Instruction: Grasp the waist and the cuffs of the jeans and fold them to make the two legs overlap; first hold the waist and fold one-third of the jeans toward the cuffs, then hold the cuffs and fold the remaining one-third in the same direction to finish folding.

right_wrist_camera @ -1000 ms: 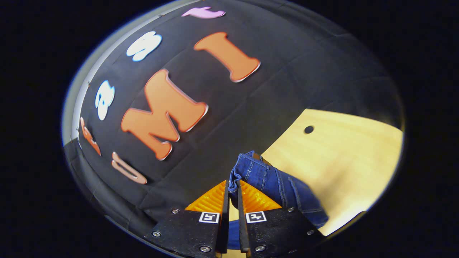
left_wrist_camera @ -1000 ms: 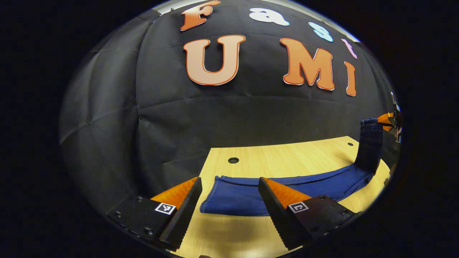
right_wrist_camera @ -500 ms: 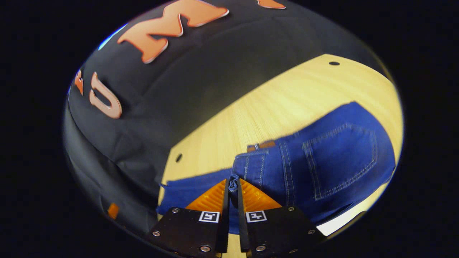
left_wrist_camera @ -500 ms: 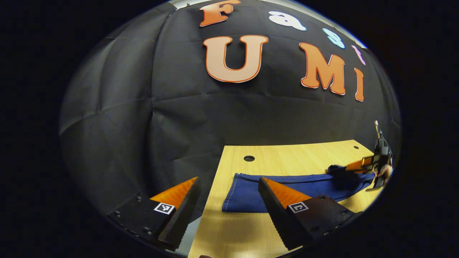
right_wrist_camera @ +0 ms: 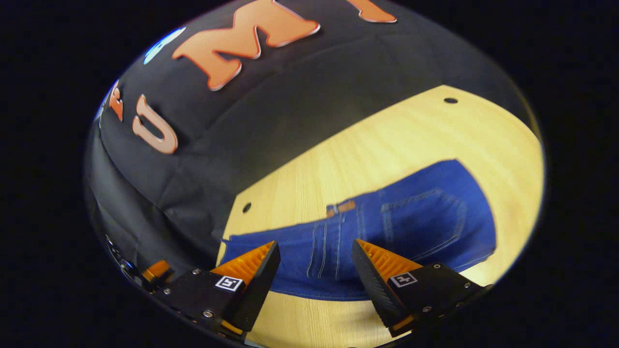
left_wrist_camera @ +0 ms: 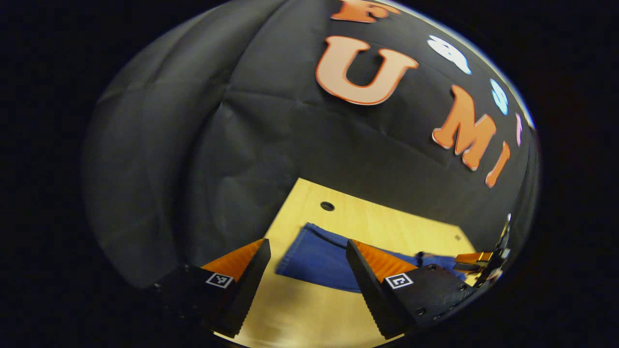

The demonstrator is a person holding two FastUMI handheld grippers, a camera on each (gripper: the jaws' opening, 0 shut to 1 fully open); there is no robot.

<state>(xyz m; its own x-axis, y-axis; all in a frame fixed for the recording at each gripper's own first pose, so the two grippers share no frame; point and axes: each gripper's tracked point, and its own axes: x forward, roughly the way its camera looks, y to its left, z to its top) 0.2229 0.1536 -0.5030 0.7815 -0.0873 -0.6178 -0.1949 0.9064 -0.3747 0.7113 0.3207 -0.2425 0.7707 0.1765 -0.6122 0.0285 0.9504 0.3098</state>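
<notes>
The dark blue denim jeans lie flat on the pale wooden table — waist end, with back pocket up, folded over the legs. The right gripper hangs just above them, fingers spread wide, holding nothing. The left gripper — equally wide and empty — hovers near the cuff end.
</notes>
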